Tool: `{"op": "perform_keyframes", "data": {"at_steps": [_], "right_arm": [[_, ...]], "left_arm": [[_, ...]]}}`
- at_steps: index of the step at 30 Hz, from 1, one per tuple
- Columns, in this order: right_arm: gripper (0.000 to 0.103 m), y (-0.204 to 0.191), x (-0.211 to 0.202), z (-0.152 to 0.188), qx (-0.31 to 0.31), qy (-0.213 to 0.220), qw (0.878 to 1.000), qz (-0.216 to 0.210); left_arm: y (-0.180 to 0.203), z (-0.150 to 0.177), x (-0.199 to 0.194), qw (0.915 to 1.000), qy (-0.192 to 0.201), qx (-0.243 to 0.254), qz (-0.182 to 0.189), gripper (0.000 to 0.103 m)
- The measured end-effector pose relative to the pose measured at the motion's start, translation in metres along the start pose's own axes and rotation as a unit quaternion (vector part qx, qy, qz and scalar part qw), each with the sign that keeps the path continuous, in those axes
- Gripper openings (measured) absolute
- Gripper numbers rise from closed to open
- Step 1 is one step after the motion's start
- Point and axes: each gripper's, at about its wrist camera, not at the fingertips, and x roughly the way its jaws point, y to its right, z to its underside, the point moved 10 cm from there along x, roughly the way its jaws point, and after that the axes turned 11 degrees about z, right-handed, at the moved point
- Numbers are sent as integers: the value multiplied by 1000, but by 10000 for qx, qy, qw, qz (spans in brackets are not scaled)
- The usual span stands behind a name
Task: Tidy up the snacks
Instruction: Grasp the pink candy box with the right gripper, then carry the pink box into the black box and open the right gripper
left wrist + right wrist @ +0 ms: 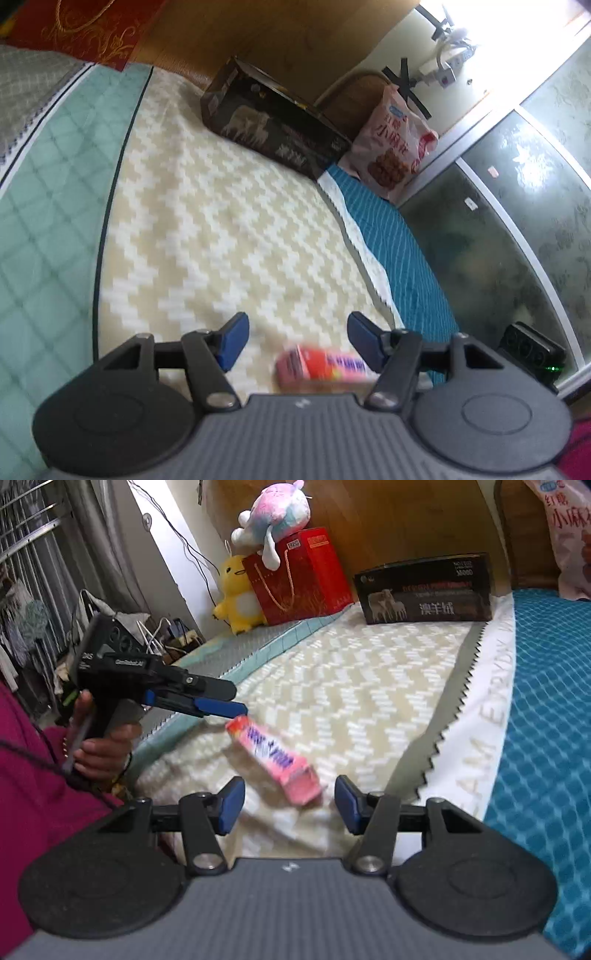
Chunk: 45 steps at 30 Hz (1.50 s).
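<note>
One bed with a cream zigzag-woven mat fills my view; a black rectangular carton sits at twelve o'clock. My left gripper and right gripper have jaws parted, empty, near the pink snack box.

A magenta sleeve is being worn by the person, and black gripper bodies with blue finger pads, silver screws and ribbed grey housings are being shown at six o'clock.
</note>
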Motion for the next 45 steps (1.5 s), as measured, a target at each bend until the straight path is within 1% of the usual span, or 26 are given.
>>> {"op": "perform_keyframes", "data": {"at_steps": [3,5,6,7,9,10,11,15,18,22,27,31,33,37,40,42,44,45], "right_arm": [[54,1,-9,8,-29,25,10000,77],[46,1,-5,7,-101,-10,9998,193],[38,2,-3,7,-130,-29,9996,245],[33,2,-3,7,-134,-30,9995,280],[27,3,2,5,-104,-23,9995,311],[25,4,3,4,-128,-13,9991,402],[25,6,6,1,-187,18,9985,517],[24,12,15,-10,-195,104,9978,630],[23,20,23,-24,-180,205,9969,735],[24,33,30,-52,-183,420,9955,824],[24,56,39,-101,-221,811,9918,964],[24,83,51,-153,-121,1204,9872,1041],[24,102,63,-181,80,1378,9845,1083],[23,139,95,-223,391,1535,9802,1189],[24,157,123,-236,392,1426,9790,1404],[25,161,143,-236,315,1289,9794,1523],[28,161,154,-231,142,1199,9790,1640],[34,160,158,-231,52,1216,9781,1687]], "left_arm": [[5,11,4,9999,-108,36,18,60],[9,17,7,9998,-161,49,87,57],[12,21,8,9997,-185,65,125,58],[14,23,9,9996,-205,95,150,58],[17,26,12,9995,-189,229,93,58],[18,27,12,9995,-177,249,72,58],[18,26,12,9996,-145,246,37,58],[13,15,12,9998,-50,186,-67,58],[10,0,16,9997,21,202,-132,58],[9,-30,24,9990,123,358,-220,58],[12,-82,41,9975,252,588,-296,58],[15,-136,58,9950,424,836,-353,58],[15,-167,70,9939,521,902,-372,58],[3,-222,96,9912,728,974,-519,58],[-16,-251,117,9899,830,896,-721,58],[-32,-263,129,9877,890,824,-982,58],[-46,-269,138,9868,867,718,-1168,59],[-52,-270,141,9859,874,705,-1244,60]]}}
